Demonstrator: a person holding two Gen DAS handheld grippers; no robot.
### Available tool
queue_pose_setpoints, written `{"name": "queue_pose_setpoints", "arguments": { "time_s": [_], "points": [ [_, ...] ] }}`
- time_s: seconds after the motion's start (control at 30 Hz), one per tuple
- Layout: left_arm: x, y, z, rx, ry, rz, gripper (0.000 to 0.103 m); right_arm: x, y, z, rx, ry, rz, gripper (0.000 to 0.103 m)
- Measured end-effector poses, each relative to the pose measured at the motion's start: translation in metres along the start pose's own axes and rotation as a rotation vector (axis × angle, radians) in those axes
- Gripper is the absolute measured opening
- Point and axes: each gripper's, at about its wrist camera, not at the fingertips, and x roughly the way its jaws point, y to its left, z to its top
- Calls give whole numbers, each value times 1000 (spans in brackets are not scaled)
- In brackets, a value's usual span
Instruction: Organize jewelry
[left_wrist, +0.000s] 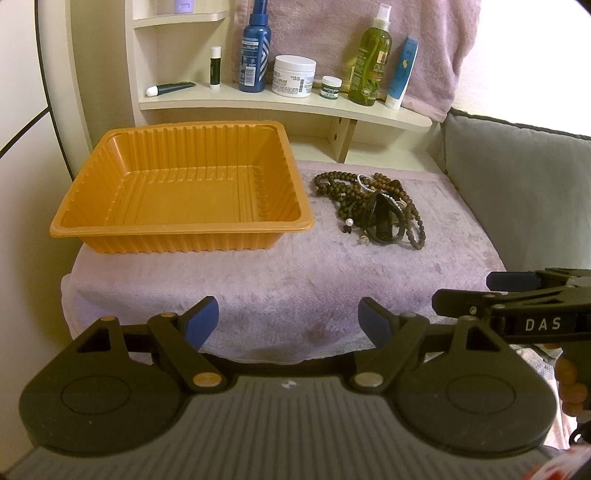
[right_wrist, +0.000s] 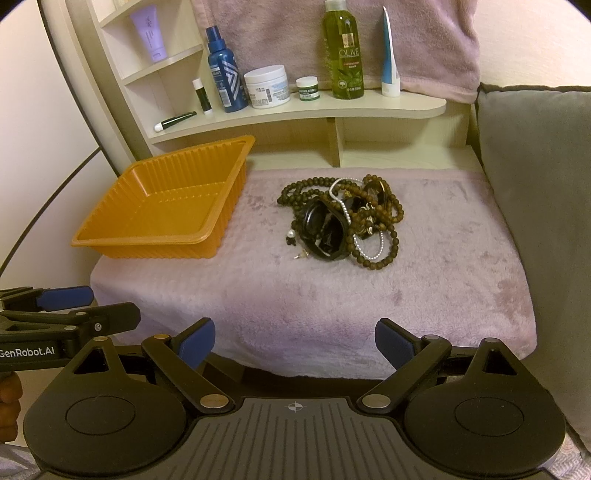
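**beadnerd:** So where was everything at this point? Looked like nothing had been sorted yet.

**umi_tinker:** Yep, that's my read too. The tangled heap of dark wooden bead strands, a white pearl string and chunky black bangles (right_wrist: 341, 218) sat on the fuzzy lilac towel (right_wrist: 303, 295), at about 12 o'clock from the right gripper (right_wrist: 294, 341). The ribbed orange plastic tray (left_wrist: 177, 192) was just beside it, at 9 o'clock of the heap, with nothing in it. Makes sense as the drop-off spot, being that close.

**beadnerd:** And the tongs?

**umi_tinker:** Both released, blue pads spread wide, nothing between them. The left gripper (left_wrist: 288, 319) faced the tray at roughly 11 o'clock, the right one faced the heap, both hanging over the near edge of the towel, well apart from the jewelry. My guess is the right goes for the pile since it was lined up with it.

**beadnerd:** Any trouble ahead?

**umi_tinker:** Probably the tangle. Strands were looped through the bangles, so pulling one piece could drag others. A small pearl earring (right_wrist: 301, 254) lay loose at the heap's 7 o'clock edge, easy to miss in that pile of fuzz.
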Motion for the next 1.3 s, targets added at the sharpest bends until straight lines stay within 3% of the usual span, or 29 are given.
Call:
{"name": "queue_pose_setpoints", "arguments": {
  "time_s": [0.33,0.57,0.83,1.1,1.3],
  "points": [
    [3,22,0,-82,-30,22,81,1,-10,9,33,-37,-25,94],
    [10,61,-3,-225,-107,119,81,1,-33,13,105,-136,-11,94],
    [20,105,-5,-352,-200,252,76,25,-58,21,172,-142,-40,94],
    [25,133,1,-458,-281,293,77,40,-67,36,202,-211,-46,94],
    [44,158,6,-564,-299,296,77,44,-68,47,197,-278,-51,94]
  ]
}}
